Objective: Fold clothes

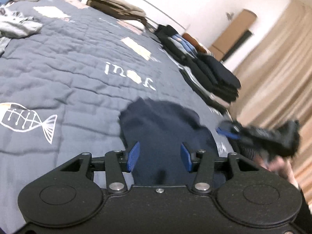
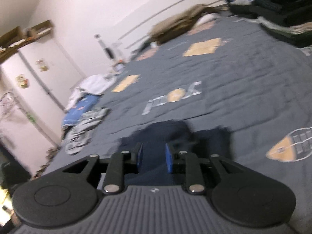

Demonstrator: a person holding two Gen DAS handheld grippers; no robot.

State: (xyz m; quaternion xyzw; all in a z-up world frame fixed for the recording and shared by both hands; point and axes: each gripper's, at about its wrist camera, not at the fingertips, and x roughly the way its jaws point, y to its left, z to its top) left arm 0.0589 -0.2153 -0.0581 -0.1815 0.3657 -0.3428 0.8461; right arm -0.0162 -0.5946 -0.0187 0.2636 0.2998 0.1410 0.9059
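Note:
A dark navy garment [image 1: 159, 120] lies folded small on the grey-blue quilt [image 1: 68, 58], close in front of both grippers. My left gripper [image 1: 159, 156] hovers just above its near part, open, with nothing pinched between the blue pads. In the right wrist view the same garment [image 2: 175, 134] lies below my right gripper [image 2: 154, 157], which is open with a narrower gap and empty. The right gripper [image 1: 229, 133] also shows blurred at the right of the left wrist view, a hand behind it.
A stack of folded dark clothes [image 1: 210, 74] [image 2: 278, 0] sits along the bed's far right edge. A beige garment [image 1: 115, 5] [image 2: 175, 25] lies by the wall. Loose grey and white clothes [image 1: 19, 27] [image 2: 85, 128] are heaped at the left. White wardrobe [image 2: 29, 78] stands beyond.

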